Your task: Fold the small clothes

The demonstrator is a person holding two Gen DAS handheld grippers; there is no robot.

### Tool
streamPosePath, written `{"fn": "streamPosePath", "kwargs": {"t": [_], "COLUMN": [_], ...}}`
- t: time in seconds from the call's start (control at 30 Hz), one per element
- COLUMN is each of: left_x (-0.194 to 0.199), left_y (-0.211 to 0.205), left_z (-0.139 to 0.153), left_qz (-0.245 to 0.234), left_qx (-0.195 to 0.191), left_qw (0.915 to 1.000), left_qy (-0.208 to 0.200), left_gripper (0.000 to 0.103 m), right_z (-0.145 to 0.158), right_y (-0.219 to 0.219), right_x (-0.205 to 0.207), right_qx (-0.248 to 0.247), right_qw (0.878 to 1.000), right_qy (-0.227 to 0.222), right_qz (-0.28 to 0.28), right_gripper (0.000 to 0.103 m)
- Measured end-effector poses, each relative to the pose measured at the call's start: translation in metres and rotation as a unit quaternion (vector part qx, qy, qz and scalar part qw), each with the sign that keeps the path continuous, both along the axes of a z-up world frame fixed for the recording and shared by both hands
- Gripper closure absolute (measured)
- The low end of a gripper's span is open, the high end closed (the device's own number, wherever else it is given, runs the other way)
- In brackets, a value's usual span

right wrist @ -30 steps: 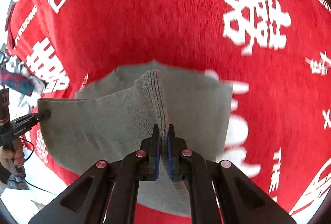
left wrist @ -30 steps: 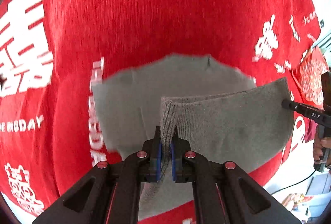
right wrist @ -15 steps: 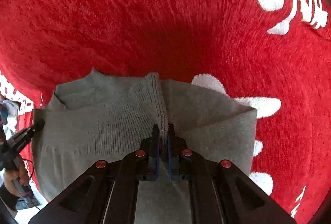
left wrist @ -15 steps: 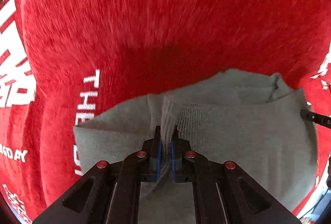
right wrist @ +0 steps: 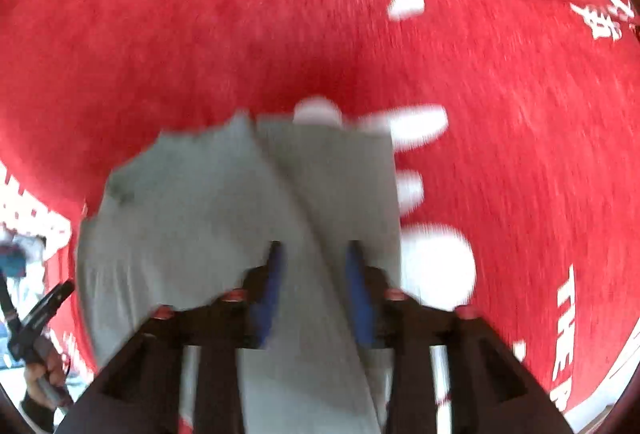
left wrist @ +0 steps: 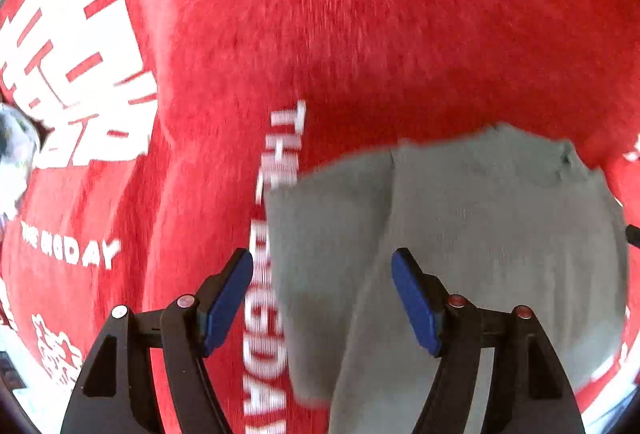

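A small grey knit garment (left wrist: 472, 234) lies folded on a red cloth with white lettering (left wrist: 320, 13). My left gripper (left wrist: 322, 294) is open, its blue pads spread wide just above the garment's left part, holding nothing. In the right wrist view the same garment (right wrist: 200, 218) lies flat with a fold ridge running between the fingers. My right gripper (right wrist: 316, 282) is open with a narrower gap, over the garment's near edge; the view is motion-blurred.
The red cloth (right wrist: 200, 33) covers the whole surface. The other gripper and the hand holding it (right wrist: 36, 326) show at the lower left of the right wrist view. A pale floor strip shows at the lower right corner (right wrist: 600, 390).
Both grippers were shut on the garment's folded edge and carried it down onto the cloth. Now both have opened and let it go; the garment lies flat.
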State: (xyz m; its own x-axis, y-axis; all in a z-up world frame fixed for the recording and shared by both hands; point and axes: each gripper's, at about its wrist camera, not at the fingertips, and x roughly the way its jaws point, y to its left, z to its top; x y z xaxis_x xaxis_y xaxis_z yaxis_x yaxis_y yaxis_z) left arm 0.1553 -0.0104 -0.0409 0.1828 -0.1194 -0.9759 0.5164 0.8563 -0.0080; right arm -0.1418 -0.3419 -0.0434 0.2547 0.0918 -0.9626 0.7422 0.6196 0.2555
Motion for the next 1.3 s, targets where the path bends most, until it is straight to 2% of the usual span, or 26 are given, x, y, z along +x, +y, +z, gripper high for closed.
{"fn": "streamPosePath", "kwargs": {"t": [0.2,0.23,0.27,0.3,0.33,0.37,0.5,0.67,0.8,0.9,0.97,1.0,1.1,1.23,1.3], "left_x": [-0.047,-0.053,-0.057,-0.062,-0.066,-0.068,-0.077,-0.085,-0.091,-0.093,-0.095,-0.091,-0.073,-0.043,-0.030], "left_y": [0.042,0.047,0.051,0.054,0.054,0.054,0.048,0.063,0.073,0.079,0.079,0.077,0.070,0.038,0.020], "left_z": [-0.013,-0.018,-0.022,-0.026,-0.029,-0.031,-0.017,-0.034,-0.031,-0.022,-0.006,0.003,0.023,0.023,0.014], "left_qz": [0.021,0.025,0.028,0.031,0.029,0.026,-0.005,-0.008,0.001,0.003,0.008,0.012,0.010,0.002,0.002], "left_qx": [-0.016,-0.019,-0.022,-0.029,-0.040,-0.044,-0.041,-0.022,-0.033,-0.027,-0.023,-0.031,-0.059,-0.075,-0.078], "left_qw": [0.9949,0.9934,0.9920,0.9901,0.9879,0.9868,0.9917,0.9929,0.9935,0.9947,0.9959,0.9961,0.9968,0.9968,0.9968], "left_qy": [0.097,0.111,0.121,0.134,0.147,0.153,0.121,0.116,0.109,0.099,0.088,0.082,0.052,0.027,0.019], "left_gripper": [0.031,0.032,0.035,0.055,0.085,0.089,0.092,0.092,0.091,0.091,0.091,0.091,0.091,0.091,0.091], "right_z": [-0.006,-0.009,-0.013,-0.015,-0.017,-0.014,0.003,-0.023,-0.018,-0.007,0.009,0.020,0.041,0.026,0.015], "right_y": [0.030,0.033,0.037,0.040,0.041,0.041,0.044,0.041,0.047,0.045,0.046,0.047,0.050,0.050,0.047], "right_x": [-0.069,-0.073,-0.077,-0.078,-0.080,-0.078,-0.077,-0.088,-0.087,-0.100,-0.105,-0.105,-0.091,-0.040,-0.030], "right_qx": [0.034,0.039,0.048,0.056,0.048,0.042,0.023,0.021,0.008,0.010,-0.013,-0.027,-0.053,-0.059,-0.059], "right_qw": [0.999,0.998,0.998,0.998,0.998,0.998,0.999,0.997,0.997,0.997,0.996,0.997,0.998,0.998,0.998], "right_qy": [0.031,0.034,0.037,0.038,0.041,0.041,0.040,0.070,0.074,0.083,0.082,0.065,0.026,0.014,0.016], "right_qz": [-0.020,-0.020,-0.018,-0.013,-0.006,0.002,0.022,0.016,0.024,0.002,-0.018,-0.023,-0.015,0.009,0.015], "right_gripper": [0.049,0.060,0.097,0.095,0.095,0.095,0.096,0.097,0.097,0.097,0.097,0.097,0.097,0.097,0.097]}}
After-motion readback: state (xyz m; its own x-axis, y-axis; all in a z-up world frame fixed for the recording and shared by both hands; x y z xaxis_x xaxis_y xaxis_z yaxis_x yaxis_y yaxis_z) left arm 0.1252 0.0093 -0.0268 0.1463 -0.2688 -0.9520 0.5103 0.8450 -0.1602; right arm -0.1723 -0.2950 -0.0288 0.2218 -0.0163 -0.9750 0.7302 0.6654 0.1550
